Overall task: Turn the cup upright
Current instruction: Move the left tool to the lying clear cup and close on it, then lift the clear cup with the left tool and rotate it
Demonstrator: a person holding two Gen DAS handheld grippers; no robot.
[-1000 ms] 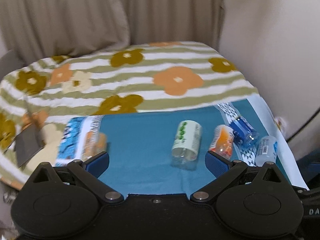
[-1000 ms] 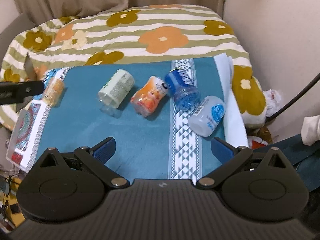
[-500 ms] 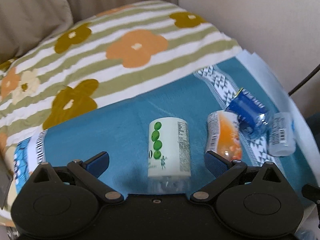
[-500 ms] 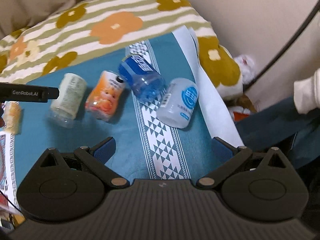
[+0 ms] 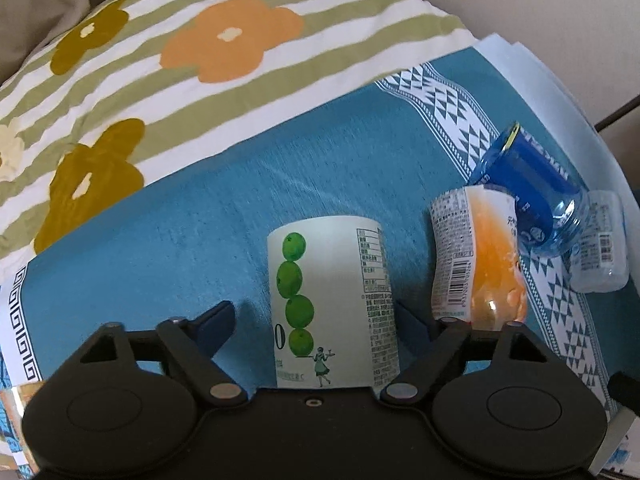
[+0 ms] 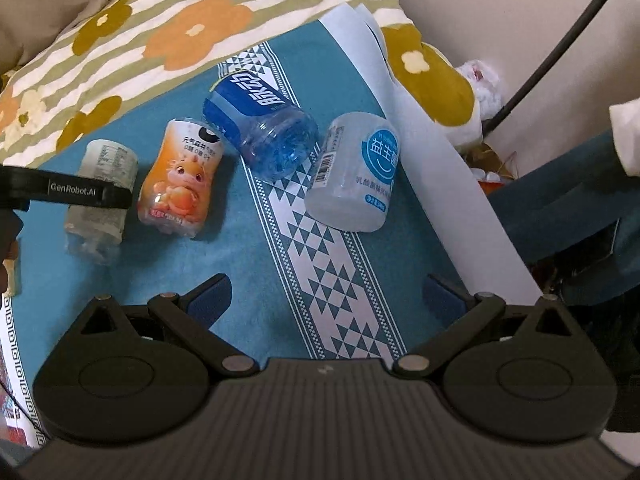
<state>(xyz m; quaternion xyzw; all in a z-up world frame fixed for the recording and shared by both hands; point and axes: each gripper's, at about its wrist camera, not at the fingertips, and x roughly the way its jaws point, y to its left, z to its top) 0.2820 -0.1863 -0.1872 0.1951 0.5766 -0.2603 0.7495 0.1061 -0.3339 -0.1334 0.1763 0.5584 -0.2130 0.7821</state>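
A green-dotted white cup (image 5: pixel 332 300) lies on its side on the blue cloth (image 5: pixel 200 208). My left gripper (image 5: pixel 316 320) is open with its fingers on either side of this cup, not touching it. In the right wrist view the same cup (image 6: pixel 100 200) lies at the left, partly hidden by the left gripper's arm. An orange cup (image 6: pixel 180 180), a blue cup (image 6: pixel 260 128) and a pale white cup (image 6: pixel 356 172) also lie on their sides. My right gripper (image 6: pixel 328 300) is open and empty above the cloth's patterned band, short of the pale cup.
A floral striped blanket (image 5: pixel 180 48) covers the bed behind the cloth. White paper (image 6: pixel 420 128) edges the cloth on the right. A wall and a dark cable (image 6: pixel 560 32) stand at the right. Another cup (image 5: pixel 16 396) lies at the far left.
My left gripper has moved forward and down so the green-dotted cup now sits between its fingers. My right gripper has moved closer to the cups on the right.
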